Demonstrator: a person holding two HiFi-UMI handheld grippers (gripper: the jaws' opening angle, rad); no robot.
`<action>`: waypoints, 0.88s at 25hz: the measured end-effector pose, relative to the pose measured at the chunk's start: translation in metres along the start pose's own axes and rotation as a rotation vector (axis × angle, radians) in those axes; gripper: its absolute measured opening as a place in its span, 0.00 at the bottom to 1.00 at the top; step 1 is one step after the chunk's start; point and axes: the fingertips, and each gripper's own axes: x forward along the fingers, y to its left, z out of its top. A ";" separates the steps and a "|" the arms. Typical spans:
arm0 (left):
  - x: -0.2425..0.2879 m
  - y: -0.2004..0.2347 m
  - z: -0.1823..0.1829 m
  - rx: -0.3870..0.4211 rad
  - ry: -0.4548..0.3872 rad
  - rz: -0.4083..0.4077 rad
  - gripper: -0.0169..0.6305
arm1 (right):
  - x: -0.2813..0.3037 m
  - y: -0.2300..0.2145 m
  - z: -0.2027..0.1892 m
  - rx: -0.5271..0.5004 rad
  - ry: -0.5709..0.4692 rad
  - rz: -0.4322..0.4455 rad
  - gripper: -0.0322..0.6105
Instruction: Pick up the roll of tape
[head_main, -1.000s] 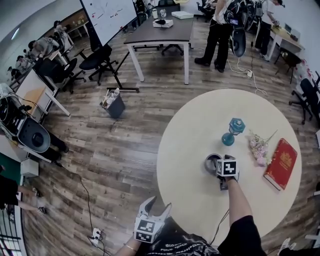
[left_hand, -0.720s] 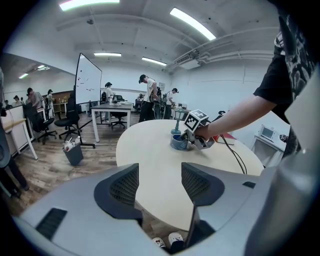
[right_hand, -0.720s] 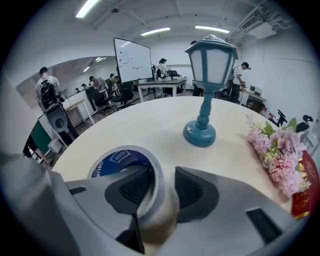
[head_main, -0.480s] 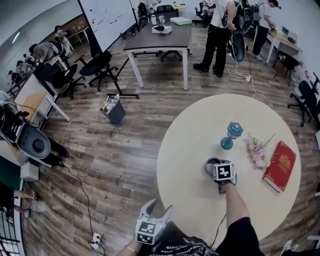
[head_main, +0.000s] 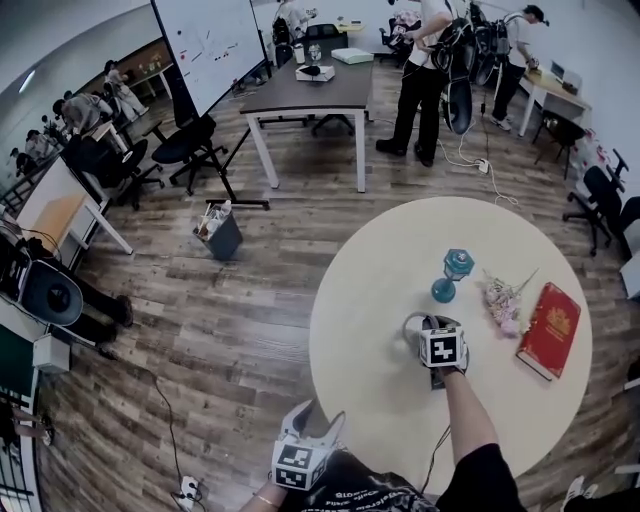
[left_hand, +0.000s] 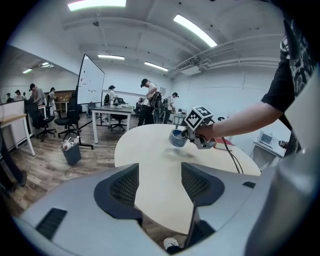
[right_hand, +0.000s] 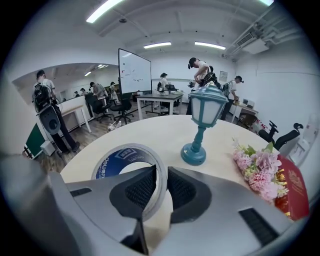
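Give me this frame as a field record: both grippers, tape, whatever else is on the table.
right gripper: shut on tape wall, one jaw inside the ring, one outside; jaws have just been closing
tape: held, looks clear of the table in left gripper view
left gripper: open, nothing between jaws
table: round, pale
lamp: upright, beyond tape
flowers: lying right of lamp
book: red, flat, right of flowers

The right hand-held gripper (head_main: 424, 327), its forearm (head_main: 464, 405) stretched toward 12 o'clock, has just been closing its jaws onto the roll of tape (right_hand: 116, 159). The left hand-held gripper (head_main: 318, 414) sits at 7 o'clock, jaws apart, empty.
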 end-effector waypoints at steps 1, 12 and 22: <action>0.000 -0.001 0.001 0.002 -0.005 -0.004 0.47 | -0.005 0.001 0.003 -0.001 -0.013 -0.003 0.17; -0.010 -0.015 0.007 0.011 -0.055 -0.049 0.47 | -0.080 0.018 0.021 -0.030 -0.157 -0.025 0.17; -0.010 -0.037 0.010 0.024 -0.086 -0.107 0.47 | -0.152 0.033 0.017 -0.056 -0.271 -0.034 0.17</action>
